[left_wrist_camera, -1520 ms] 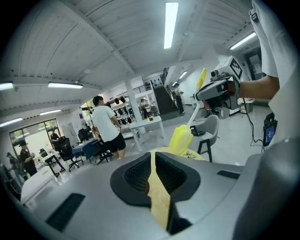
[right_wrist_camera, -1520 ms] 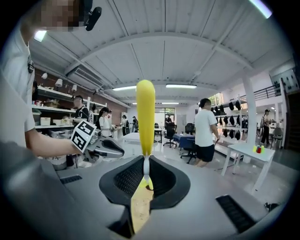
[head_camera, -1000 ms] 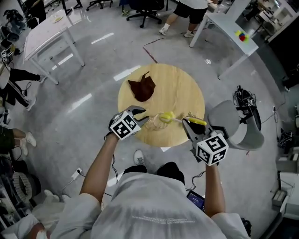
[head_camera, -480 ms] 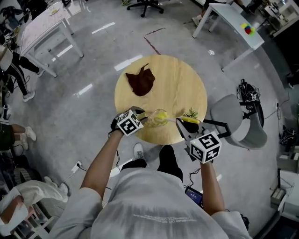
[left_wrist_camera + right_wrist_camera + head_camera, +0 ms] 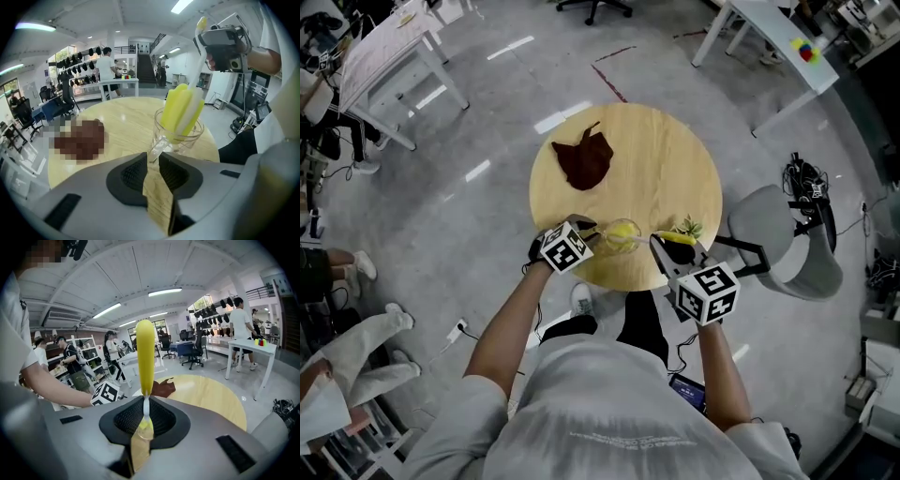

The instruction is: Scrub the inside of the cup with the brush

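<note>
A clear glass cup [image 5: 180, 136] stands near the front edge of the round wooden table [image 5: 666, 169]. My left gripper [image 5: 151, 157] has the cup's glass handle [image 5: 157, 146] between its pads, and its jaws are closing on it. A brush with a yellow sponge head [image 5: 183, 110] stands inside the cup [image 5: 621, 234]. Its yellow handle [image 5: 145, 357] runs up to my right gripper [image 5: 144, 411], which is shut on its thin end. In the head view, the left gripper [image 5: 586, 228] is just left of the cup and the right gripper [image 5: 667, 246] is to its right.
A dark brown cloth [image 5: 584, 159] lies on the table's far left part. A small green sprig [image 5: 686, 226] sits by the right rim. A grey chair [image 5: 778, 246] stands to the right, white tables [image 5: 389, 56] and people further off.
The left gripper's jaws have drawn in round the cup handle. The brush head stays in the cup, and both grippers keep their places beside it.
</note>
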{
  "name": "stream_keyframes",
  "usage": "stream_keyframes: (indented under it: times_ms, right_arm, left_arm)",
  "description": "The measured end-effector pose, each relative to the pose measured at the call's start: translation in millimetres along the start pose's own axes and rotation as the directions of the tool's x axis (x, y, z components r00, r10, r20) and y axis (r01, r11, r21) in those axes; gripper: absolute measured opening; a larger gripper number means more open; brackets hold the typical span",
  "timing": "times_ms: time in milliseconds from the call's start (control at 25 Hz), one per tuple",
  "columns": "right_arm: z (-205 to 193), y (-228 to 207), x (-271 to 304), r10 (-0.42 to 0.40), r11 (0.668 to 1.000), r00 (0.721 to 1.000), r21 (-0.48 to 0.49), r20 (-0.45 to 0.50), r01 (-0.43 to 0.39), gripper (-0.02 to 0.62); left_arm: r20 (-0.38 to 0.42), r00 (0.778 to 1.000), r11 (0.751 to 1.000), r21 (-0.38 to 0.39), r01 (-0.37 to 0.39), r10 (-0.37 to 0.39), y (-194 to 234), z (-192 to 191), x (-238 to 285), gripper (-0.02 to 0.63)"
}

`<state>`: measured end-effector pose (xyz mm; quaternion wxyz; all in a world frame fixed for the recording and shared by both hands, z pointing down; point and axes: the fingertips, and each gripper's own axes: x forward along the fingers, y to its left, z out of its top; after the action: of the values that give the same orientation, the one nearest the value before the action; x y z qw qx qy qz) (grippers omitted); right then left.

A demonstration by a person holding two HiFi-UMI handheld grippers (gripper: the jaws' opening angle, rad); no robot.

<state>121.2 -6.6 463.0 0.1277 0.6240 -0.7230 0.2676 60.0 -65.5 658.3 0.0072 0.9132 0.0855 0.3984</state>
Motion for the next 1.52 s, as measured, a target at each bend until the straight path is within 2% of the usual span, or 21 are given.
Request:
stream_keyframes:
  times_ms: [360, 720, 840, 1040, 1360, 1520]
  right_arm:
    - [11.1, -3.6, -0.3, -0.039, 0.996, 0.996, 0.083, 0.075, 0.033, 0.063]
    - [-4.0, -6.7, 16.3, -0.019, 0.987, 0.998, 0.160, 0.062, 0.008, 0.064]
    - [-10.3, -4.0, 25.4, -0.003, 0.990, 1.000, 0.140, 0.030, -0.001, 0.064]
    - [-30.0, 7.5, 44.9, 0.023, 0.998, 0.999, 0.056, -0.049, -0.020, 0.066]
    - [-23.3, 15.8, 45.5, 0.059, 0.998, 0.996, 0.036, -0.060, -0.057, 0.071]
    - [-4.2, 20.7, 28.8, 0.106, 0.993, 0.994, 0.047, -0.035, -0.104, 0.072]
  left_arm:
    - [-0.008, 1.000, 1.000, 0.022, 0.009, -0.009, -0.9, -0.9, 0.3, 0.089]
    - [-0.009, 1.000, 1.000, 0.008, 0.000, 0.000, 0.7, -1.9, -0.2, 0.087]
    - [-0.006, 1.000, 1.000, 0.000, -0.006, 0.006, 1.5, -0.8, -0.5, 0.087]
    - [-0.004, 1.000, 1.000, -0.013, -0.013, 0.013, 2.7, -0.3, -0.2, 0.089]
    - [0.005, 1.000, 1.000, -0.020, -0.024, 0.024, 3.0, -0.4, 0.7, 0.087]
    - [0.007, 0.999, 0.999, -0.013, -0.033, 0.033, 5.6, 0.1, 0.2, 0.087]
